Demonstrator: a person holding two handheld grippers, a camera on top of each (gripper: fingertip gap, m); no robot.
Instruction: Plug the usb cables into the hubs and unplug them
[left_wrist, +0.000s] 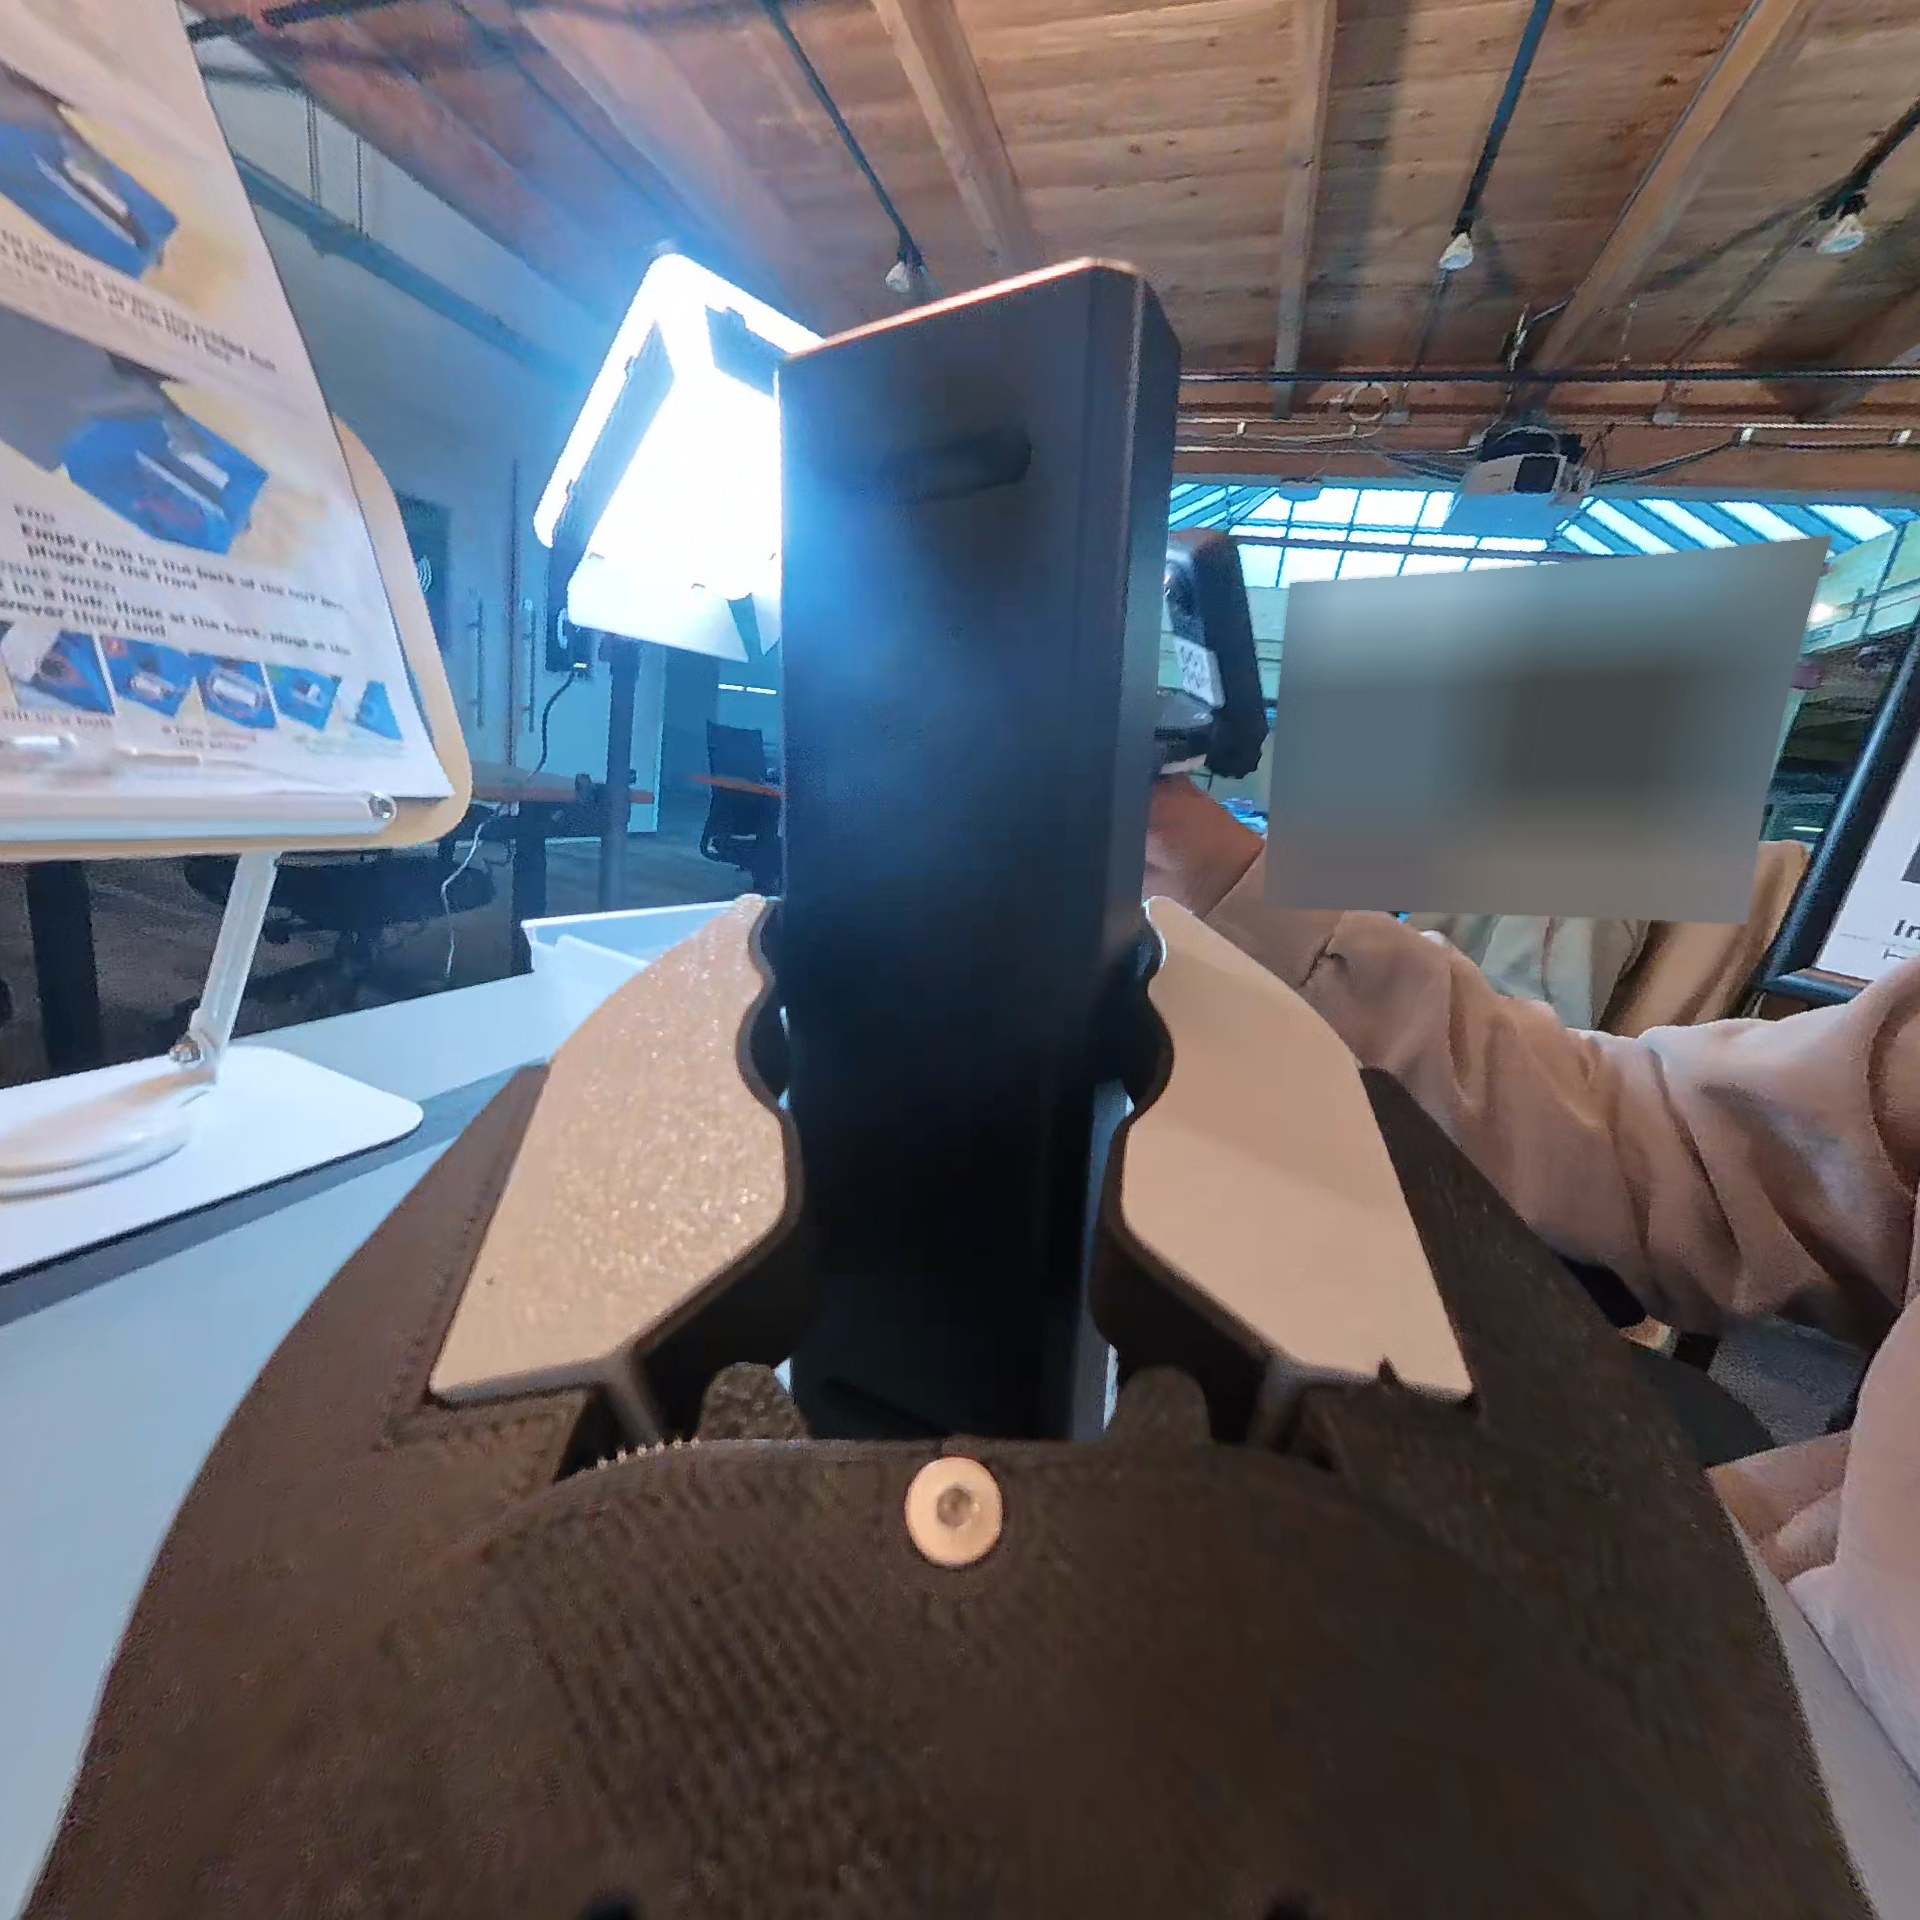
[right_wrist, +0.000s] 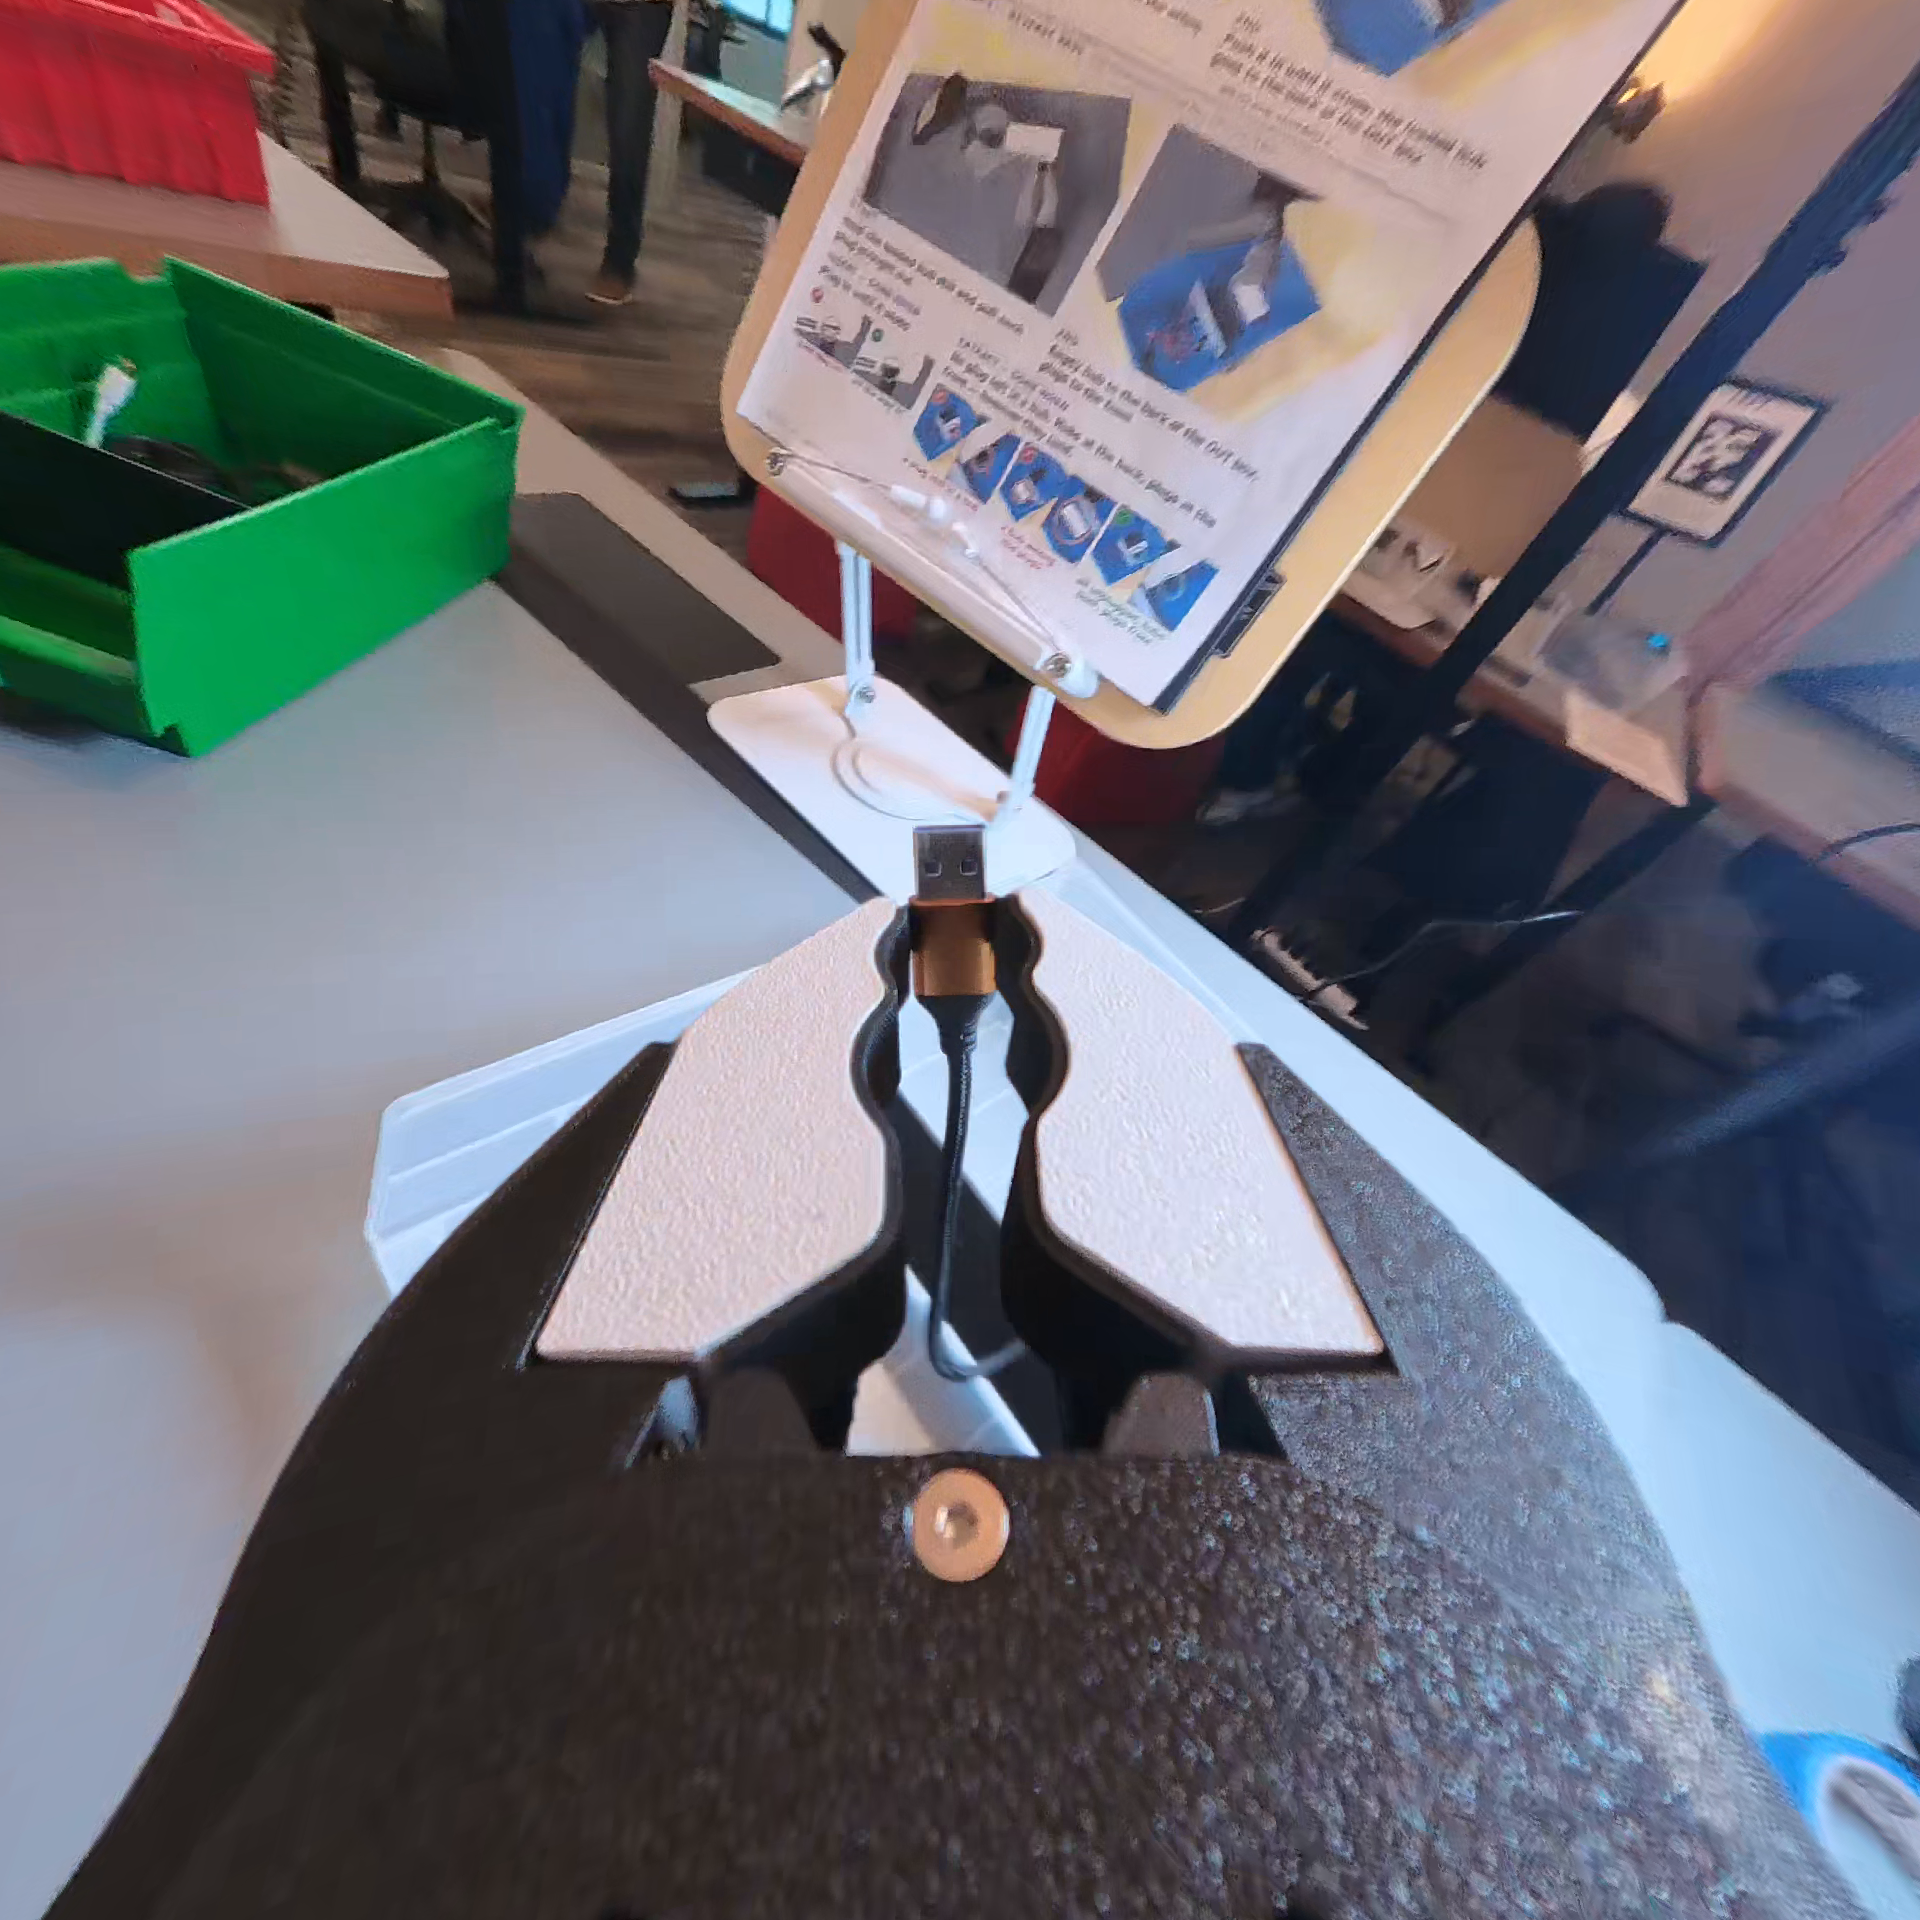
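Black and upright, the hub stands clamped between the closed-in fingers of the left gripper, what looks like a slot near its top. Right gripper pinches the USB cable by its copper-coloured collar, metal plug pointing toward the far instruction stand; a green bin sits far left on the table.

The hub is a long black box standing upright, one slot-shaped port near its top end. The usb cable has a copper-collared plug, metal tip pointing toward the stand, black braided cord trailing back.
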